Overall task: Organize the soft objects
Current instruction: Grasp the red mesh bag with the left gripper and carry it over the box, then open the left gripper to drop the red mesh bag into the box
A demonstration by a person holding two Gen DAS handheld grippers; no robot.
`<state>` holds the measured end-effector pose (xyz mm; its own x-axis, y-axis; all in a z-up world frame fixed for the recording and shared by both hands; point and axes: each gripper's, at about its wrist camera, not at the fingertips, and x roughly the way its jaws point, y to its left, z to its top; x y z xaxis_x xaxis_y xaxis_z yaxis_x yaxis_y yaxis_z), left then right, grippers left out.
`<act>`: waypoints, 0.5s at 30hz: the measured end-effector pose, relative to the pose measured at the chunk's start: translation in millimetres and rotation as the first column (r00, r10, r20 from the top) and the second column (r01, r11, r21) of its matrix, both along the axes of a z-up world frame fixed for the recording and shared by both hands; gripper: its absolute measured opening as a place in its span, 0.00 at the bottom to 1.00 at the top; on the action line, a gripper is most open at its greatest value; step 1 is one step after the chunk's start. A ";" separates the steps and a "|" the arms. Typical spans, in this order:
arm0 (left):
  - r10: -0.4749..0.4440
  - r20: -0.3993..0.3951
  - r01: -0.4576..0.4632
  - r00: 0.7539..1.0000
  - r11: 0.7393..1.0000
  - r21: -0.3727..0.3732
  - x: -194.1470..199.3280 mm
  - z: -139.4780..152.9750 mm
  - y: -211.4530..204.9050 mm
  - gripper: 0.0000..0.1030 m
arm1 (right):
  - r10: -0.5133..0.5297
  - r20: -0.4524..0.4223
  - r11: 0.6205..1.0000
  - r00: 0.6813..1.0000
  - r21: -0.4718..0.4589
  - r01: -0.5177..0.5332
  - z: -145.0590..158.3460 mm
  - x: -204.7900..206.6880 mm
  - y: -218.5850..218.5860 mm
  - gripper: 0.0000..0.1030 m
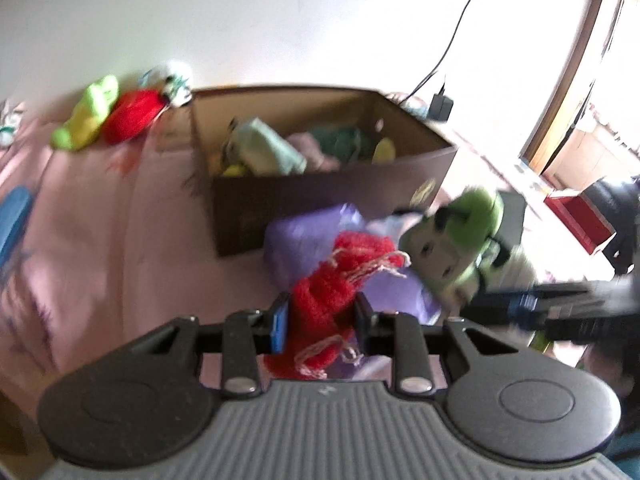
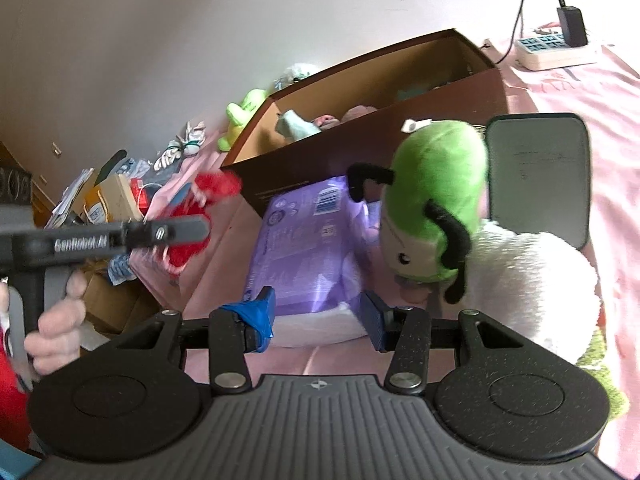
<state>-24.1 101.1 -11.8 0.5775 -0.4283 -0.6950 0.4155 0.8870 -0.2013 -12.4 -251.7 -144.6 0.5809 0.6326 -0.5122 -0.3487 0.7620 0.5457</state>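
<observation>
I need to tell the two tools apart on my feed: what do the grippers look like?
Both are black with round side discs and a ribbed grey body. The left gripper has a blue pad and a dark pad, and white "GenRobot.AI" lettering along its side. The right gripper has blue tape on one finger.

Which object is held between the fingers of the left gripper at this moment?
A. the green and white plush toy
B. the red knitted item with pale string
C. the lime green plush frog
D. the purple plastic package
B: in the left wrist view the left gripper is closed on the red knitted item with pale string, raised in front of the purple plastic package and the brown cardboard box.
</observation>
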 end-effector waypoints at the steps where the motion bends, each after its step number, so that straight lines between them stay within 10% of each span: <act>1: -0.009 0.001 0.009 1.000 1.000 -0.019 6.5 2.6 -5.4 0.27 | -0.004 -0.002 1.000 1.000 0.002 0.004 0.3 0.9 -3.1 0.31; 15: -0.049 0.071 0.054 0.996 0.996 -0.067 85.3 19.2 -78.5 0.27 | -0.066 0.001 0.996 0.998 0.066 0.066 14.5 2.4 -61.4 0.30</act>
